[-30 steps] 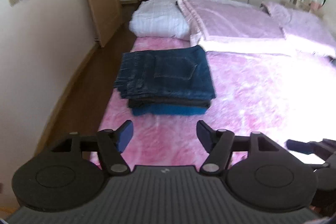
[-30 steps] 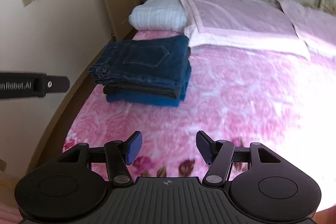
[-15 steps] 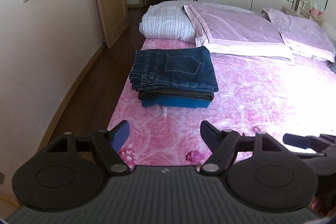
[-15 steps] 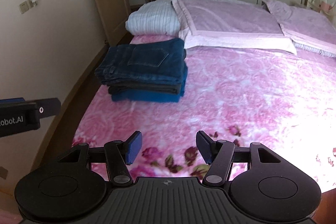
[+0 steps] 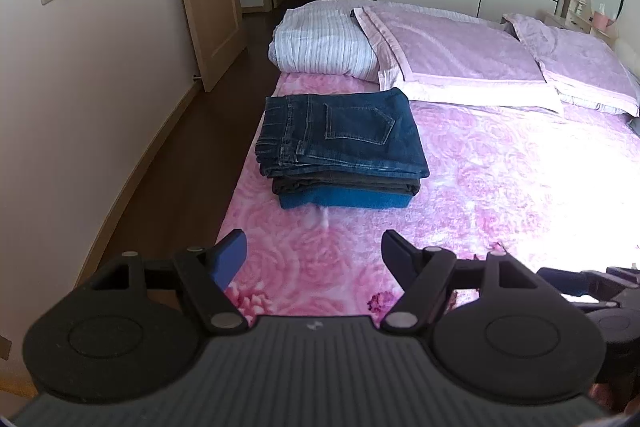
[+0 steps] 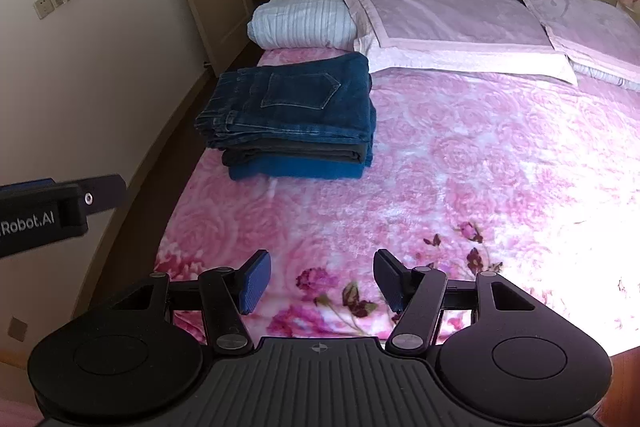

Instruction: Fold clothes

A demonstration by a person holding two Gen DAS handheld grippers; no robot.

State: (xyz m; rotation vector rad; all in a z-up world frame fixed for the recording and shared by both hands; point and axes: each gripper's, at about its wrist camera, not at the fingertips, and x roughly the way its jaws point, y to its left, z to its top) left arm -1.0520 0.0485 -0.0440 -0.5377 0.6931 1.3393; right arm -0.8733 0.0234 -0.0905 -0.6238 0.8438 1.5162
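— Pink floral bedspread (image 5: 500, 179), pillows behind. Where lie the clothes?

— Folded in one stack (image 5: 340, 151) near bed's left edge: jeans (image 6: 296, 103) on top, dark garment, then blue one underneath.

— And tools?

— Left gripper (image 5: 312, 255) wide, right gripper (image 6: 320, 279) wide too, holding nothing, well apart from stack.

— Anything left?

— Probably finished; no loose garment visible.

You see a neat pile of folded clothes (image 5: 340, 151) a bit left of the middle of the left wrist picture, and in the upper left part of the right wrist picture (image 6: 290, 119). On top are dark blue jeans (image 5: 348, 131), folded flat, with a back pocket facing up. Under them lies a dark folded piece (image 5: 348, 183). At the bottom is a bright blue piece (image 5: 344, 201). The pile lies flat and tidy.
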